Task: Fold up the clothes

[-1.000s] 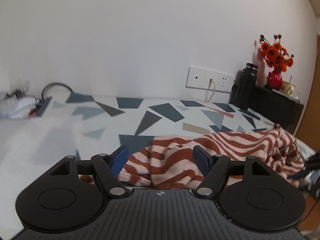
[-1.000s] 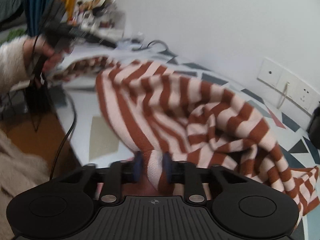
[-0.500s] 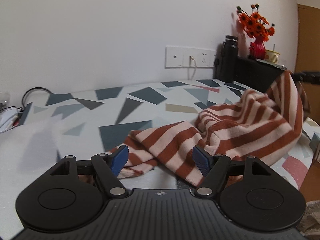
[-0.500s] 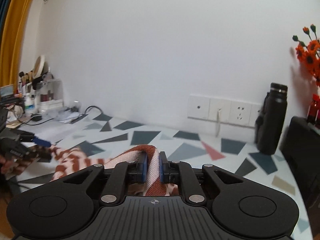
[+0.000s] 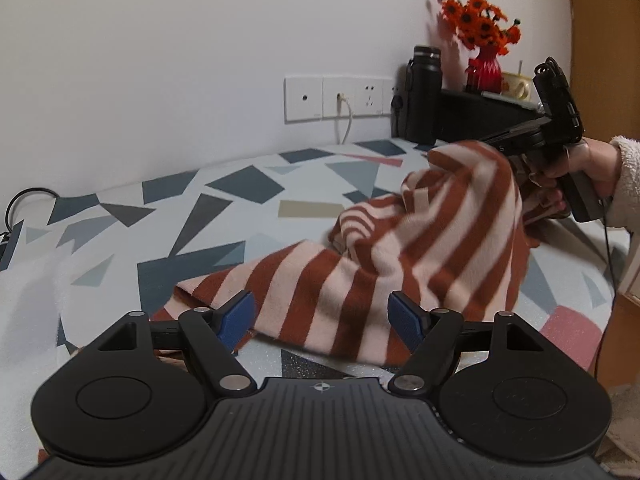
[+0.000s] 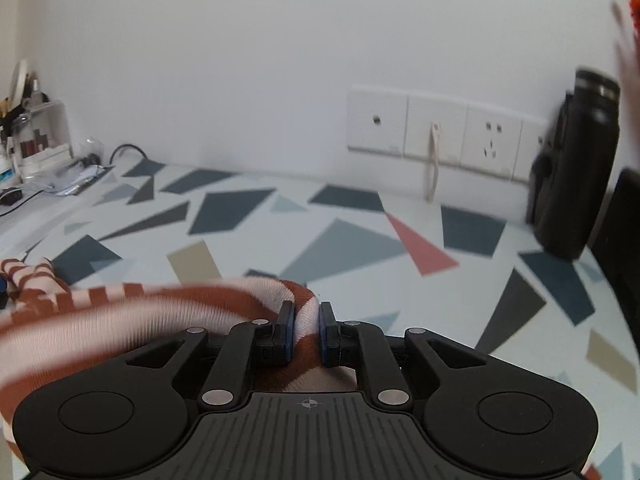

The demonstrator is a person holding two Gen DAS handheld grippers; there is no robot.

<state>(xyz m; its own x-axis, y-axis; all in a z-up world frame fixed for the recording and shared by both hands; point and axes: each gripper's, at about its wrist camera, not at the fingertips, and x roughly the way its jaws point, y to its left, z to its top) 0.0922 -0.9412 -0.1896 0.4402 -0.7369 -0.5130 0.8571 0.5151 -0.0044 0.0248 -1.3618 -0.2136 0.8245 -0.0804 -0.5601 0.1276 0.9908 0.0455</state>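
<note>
A red vase (image 5: 486, 70) holds orange flowers (image 5: 478, 26). Below it, the right gripper (image 6: 306, 330) pinches the striped sweater (image 5: 400, 248), lifting it off the table (image 5: 240, 200). The left gripper (image 5: 324, 316) gapes empty over its hem.

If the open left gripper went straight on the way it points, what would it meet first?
Most likely the striped sweater: its near fold lies just ahead, between the open fingers of the left gripper. Depth is unclear, so it might skim over the fabric.
</note>
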